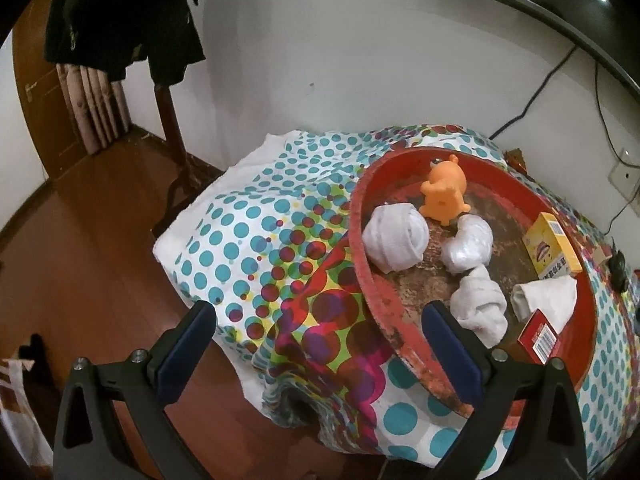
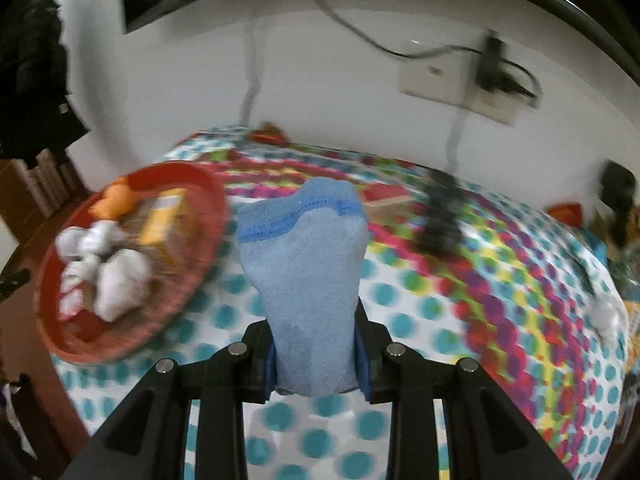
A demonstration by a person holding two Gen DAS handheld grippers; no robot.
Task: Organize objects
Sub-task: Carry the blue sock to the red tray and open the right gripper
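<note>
Blue sock (image 2: 308, 280) sits pinched in the right hand-held gripper (image 2: 316, 364); the red tray (image 2: 200, 256) lies ahead to its left. Carry it well over the rim before releasing. The left hand-held gripper (image 1: 320, 344) hangs spread, empty.

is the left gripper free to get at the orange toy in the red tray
Probably yes: the left gripper is open and empty, and the orange toy stands uncovered at the red tray's far side, beyond the rolled white socks.
</note>
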